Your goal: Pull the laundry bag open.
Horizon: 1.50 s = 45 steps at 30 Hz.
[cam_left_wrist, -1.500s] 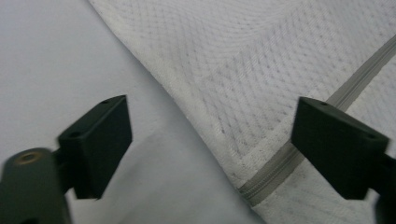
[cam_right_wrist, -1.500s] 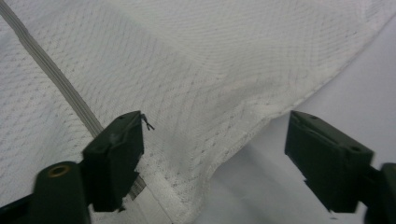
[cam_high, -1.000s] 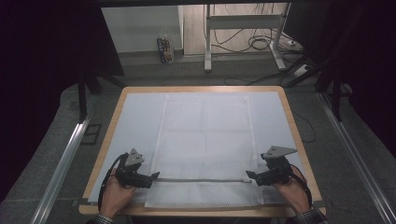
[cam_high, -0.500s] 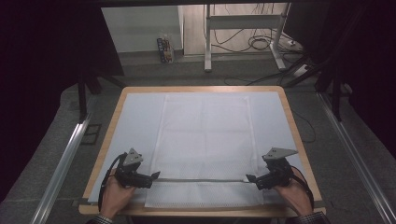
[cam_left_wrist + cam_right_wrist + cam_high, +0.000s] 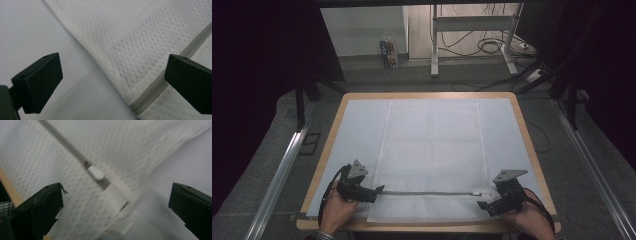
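White mesh bag (image 5: 432, 150) lay flat, its grey zipper (image 5: 427, 193) running crosswise between left gripper (image 5: 377, 190) and right gripper (image 5: 482, 205); both jaws wide open, holding nothing

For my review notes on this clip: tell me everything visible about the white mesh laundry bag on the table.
The mesh bag is a white, rectangular net pouch with fold creases, lying flat on the table's pale cover, long side running away from the person. A grey zipper crosses it near the front edge, with its white pull at the right end. The left gripper sits at the zipper's left end and the right gripper at its right corner, both with jaws open, gripping nothing.
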Each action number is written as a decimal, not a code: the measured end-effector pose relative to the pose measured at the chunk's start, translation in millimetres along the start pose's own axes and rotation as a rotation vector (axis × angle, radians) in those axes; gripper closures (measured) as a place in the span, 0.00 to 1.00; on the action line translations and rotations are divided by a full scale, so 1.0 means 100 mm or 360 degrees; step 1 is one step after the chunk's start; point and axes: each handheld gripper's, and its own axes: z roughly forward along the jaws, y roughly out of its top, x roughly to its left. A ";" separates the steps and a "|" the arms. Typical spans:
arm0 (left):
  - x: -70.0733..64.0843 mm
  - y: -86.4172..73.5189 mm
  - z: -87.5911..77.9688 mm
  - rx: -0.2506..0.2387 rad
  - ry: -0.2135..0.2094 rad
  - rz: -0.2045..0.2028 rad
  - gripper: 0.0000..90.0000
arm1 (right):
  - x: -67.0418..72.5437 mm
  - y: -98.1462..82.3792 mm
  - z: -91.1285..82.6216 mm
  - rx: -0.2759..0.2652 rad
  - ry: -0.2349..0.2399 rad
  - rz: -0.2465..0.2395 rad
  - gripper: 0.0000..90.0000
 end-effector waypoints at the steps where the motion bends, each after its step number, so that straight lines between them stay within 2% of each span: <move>1: -0.01 0.00 0.01 0.0010 -0.0005 0.0007 0.02 | 0.02 -0.01 0.04 0.0046 -0.0021 -0.0022 0.00; 2: -0.02 0.00 0.02 0.0021 -0.0005 0.0022 0.02 | 0.02 -0.01 0.04 0.0046 -0.0021 -0.0022 0.00; 3: -0.04 0.01 0.04 0.0040 -0.0006 0.0049 0.02 | 0.02 0.00 0.06 0.0045 -0.0054 -0.0053 0.00; 5: -0.05 0.01 0.05 0.0046 -0.0008 0.0062 0.02 | 0.02 0.01 0.06 0.0043 -0.0055 -0.0057 0.00; 6: -0.06 0.01 0.06 0.0053 -0.0009 0.0070 0.03 | 0.02 0.01 0.07 0.0041 -0.0078 -0.0062 0.02; 7: -0.07 0.01 0.07 0.0060 -0.0004 0.0086 0.03 | 0.05 0.02 0.09 0.0049 -0.0146 -0.0138 0.06; 8: -0.07 0.01 0.07 0.0060 -0.0004 0.0086 0.03 | 0.05 0.02 0.09 0.0049 -0.0146 -0.0138 0.06; 9: -0.08 0.02 0.06 0.0047 0.0010 0.0094 0.03 | 0.06 0.03 0.08 0.0045 -0.0129 -0.0149 0.14; 10: -0.08 0.02 0.06 0.0047 0.0010 0.0094 0.04 | 0.06 0.03 0.08 0.0045 -0.0129 -0.0149 0.14; 11: -0.08 0.02 0.04 0.0031 0.0022 0.0097 0.04 | 0.06 0.03 0.06 0.0035 -0.0126 -0.0144 0.25; 12: -0.08 0.02 0.04 0.0031 0.0022 0.0097 0.04 | 0.06 0.03 0.06 0.0035 -0.0126 -0.0144 0.25; 19: -0.08 0.02 0.03 0.0025 0.0029 0.0103 0.05 | 0.08 0.03 0.02 0.0028 -0.0108 -0.0159 0.52; 24: -0.08 0.02 0.03 0.0020 0.0032 0.0104 0.05 | 0.08 0.02 0.01 0.0021 -0.0097 -0.0161 0.62; 25: -0.08 0.02 0.03 0.0018 0.0032 0.0104 0.05 | 0.09 0.02 0.00 0.0017 -0.0084 -0.0176 0.68; 26: -0.08 0.02 0.03 0.0018 0.0032 0.0104 0.05 | 0.09 0.02 0.00 0.0017 -0.0084 -0.0176 0.68; 27: -0.08 0.02 0.03 0.0019 0.0032 0.0105 0.05 | 0.10 0.01 0.00 0.0010 -0.0068 -0.0192 0.76; 28: -0.08 0.02 0.03 0.0022 0.0035 0.0106 0.05 | 0.10 0.01 0.00 0.0010 -0.0068 -0.0192 0.76; 29: -0.08 0.02 0.03 0.0022 0.0035 0.0109 0.05 | 0.11 0.01 0.00 0.0005 -0.0050 -0.0202 0.84; 32: -0.09 0.03 0.03 0.0017 0.0032 0.0108 0.05 | 0.11 0.02 -0.01 0.0009 -0.0024 -0.0232 0.90; 35: -0.11 0.06 0.01 -0.0002 -0.0008 0.0081 0.05 | 0.10 0.02 -0.02 0.0011 -0.0008 -0.0249 0.91; 39: -0.15 0.10 0.01 -0.0014 -0.0044 0.0073 0.06 | 0.10 0.03 -0.05 -0.0033 -0.0015 -0.0266 0.91; 43: -0.22 0.15 0.01 -0.0021 -0.0073 0.0094 0.05 | 0.06 0.04 -0.11 -0.0111 0.0037 -0.0217 0.91; 45: -0.28 0.20 0.03 -0.0028 -0.0111 0.0107 0.05 | 0.04 0.05 -0.14 -0.0143 0.0074 -0.0207 0.91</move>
